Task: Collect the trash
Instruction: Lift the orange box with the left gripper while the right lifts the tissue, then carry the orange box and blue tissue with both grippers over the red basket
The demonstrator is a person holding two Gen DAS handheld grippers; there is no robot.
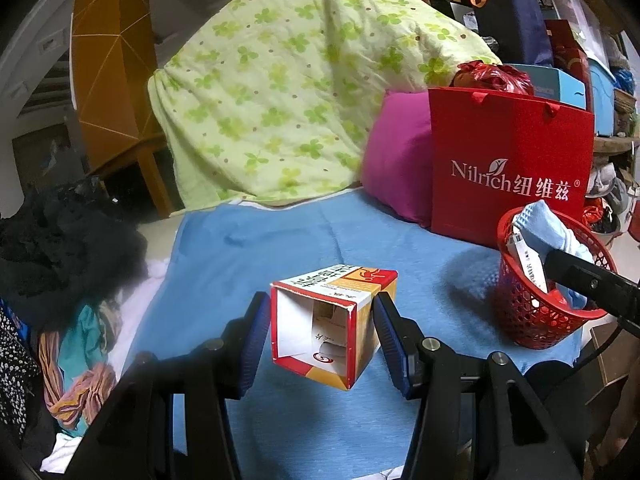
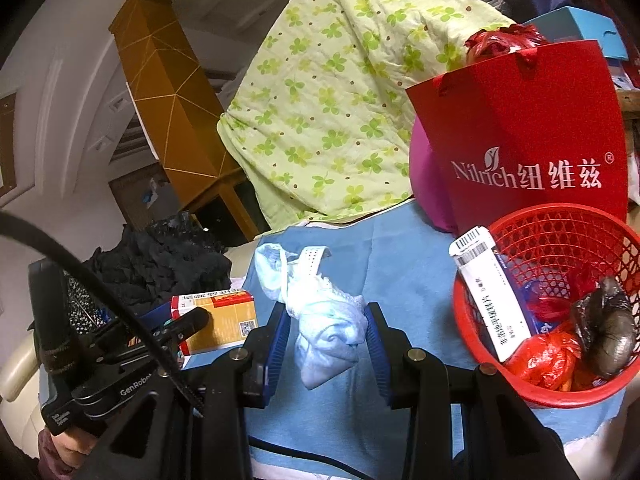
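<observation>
Left gripper (image 1: 320, 340) is holding an open-ended medicine box (image 1: 332, 328), fingers (image 1: 252, 344) pressing its two sides, box lifted above the blue blanket (image 1: 280, 248) on the bed, open end facing the camera with a white leaflet showing inside. Right gripper (image 2: 326, 344) is clamping a crumpled pale blue cloth (image 2: 320, 320) between its blue fingers (image 2: 376, 344), cloth drooping below the pads and bunching up ahead of them. Red mesh basket (image 2: 560, 232) is sitting just right of the right gripper on the blanket, holding a white pill box (image 2: 492, 292) leaning on its near-left rim, red plastic bag scraps (image 2: 544, 356) and a dark grey crumpled wad (image 2: 608, 336). In the left wrist view the cloth is hanging over the basket's rim. A heap of black lace fabric (image 1: 68, 240) is lying off to the left of the blanket. Behind the basket a red paper gift bag (image 1: 508, 168) is standing upright, touching a magenta pillow (image 1: 400, 160) on its left. Farthest back, a green clover-print quilt (image 1: 280, 80) is piled against the headboard, with a brown wooden cabinet (image 1: 112, 60) left of it.
</observation>
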